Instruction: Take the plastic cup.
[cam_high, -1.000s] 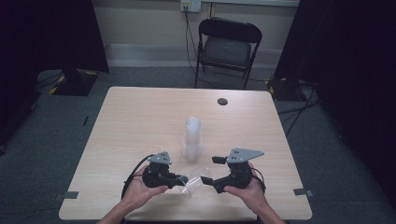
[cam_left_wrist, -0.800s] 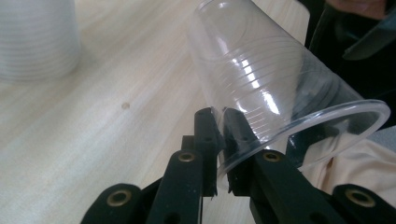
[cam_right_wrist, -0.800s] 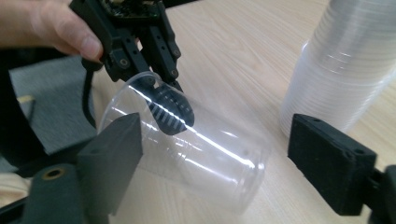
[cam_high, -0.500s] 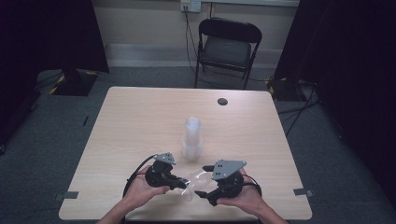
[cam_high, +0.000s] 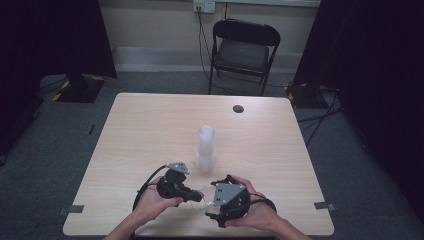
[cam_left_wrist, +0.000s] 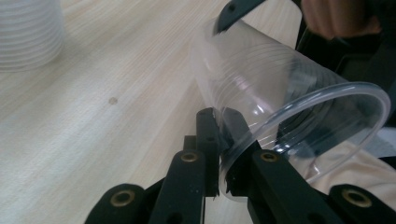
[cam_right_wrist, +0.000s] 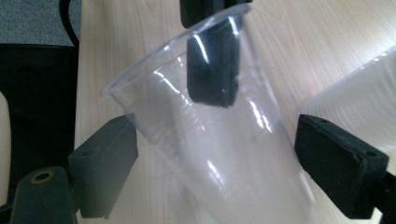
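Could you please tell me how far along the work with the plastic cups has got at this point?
Done: one clear plastic cup is off the stack of cups and pinched at its rim by the left gripper. In hand: the right gripper has just been opening, its jaws either side of the cup body, not pressing. Left: closing on it, and the stack remains.

The high view looks forward and down from above the person's side onto the whole pale wooden surface (cam_high: 150, 130), far off. Each gripper view rides low, very near, looking along its own black fingers (cam_left_wrist: 205, 140) across the wood. All three share the clear ribbed plastic cup (cam_right_wrist: 210, 140) and the white stack of cups (cam_high: 205, 147).
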